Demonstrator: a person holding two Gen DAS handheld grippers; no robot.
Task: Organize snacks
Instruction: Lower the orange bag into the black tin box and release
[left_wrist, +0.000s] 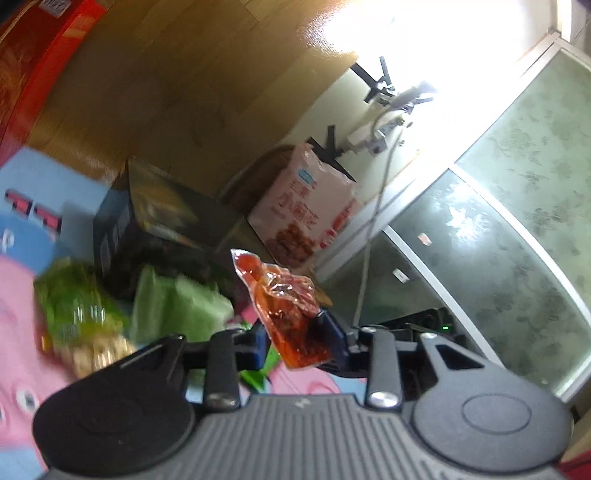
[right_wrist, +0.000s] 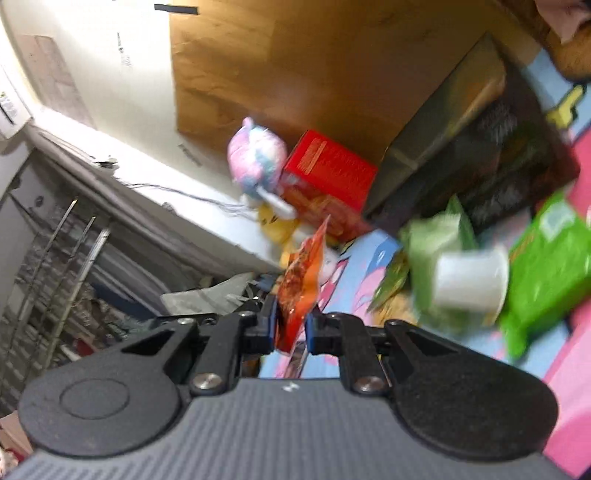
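Left gripper (left_wrist: 297, 341): my two blue-padded fingers are clamped on the lower part of a red-orange snack sachet (left_wrist: 284, 306), which stands up clear of the bed. Right gripper (right_wrist: 291, 326): likewise closed on a second red-orange sachet (right_wrist: 301, 280), pinched near its bottom edge, the free end rising above the pads. Both packets are crinkled clear film with oily red contents; I judge them light, limp and somewhat slippery, so a hold across the flat body near the sealed edge should keep them from sliding or bursting. Beyond the fingers, on the pink-and-blue cartoon sheet (left_wrist: 22, 295), lie blurred green snack bags (right_wrist: 546, 266) and a white cup (right_wrist: 469, 280). Behind them stands a dark open box (left_wrist: 159, 221), probably the place for the snacks. Farther out: a pink biscuit bag (left_wrist: 310, 210), a red carton (right_wrist: 328, 173), a plush toy (right_wrist: 255, 155) against the wooden headboard (left_wrist: 177, 81)
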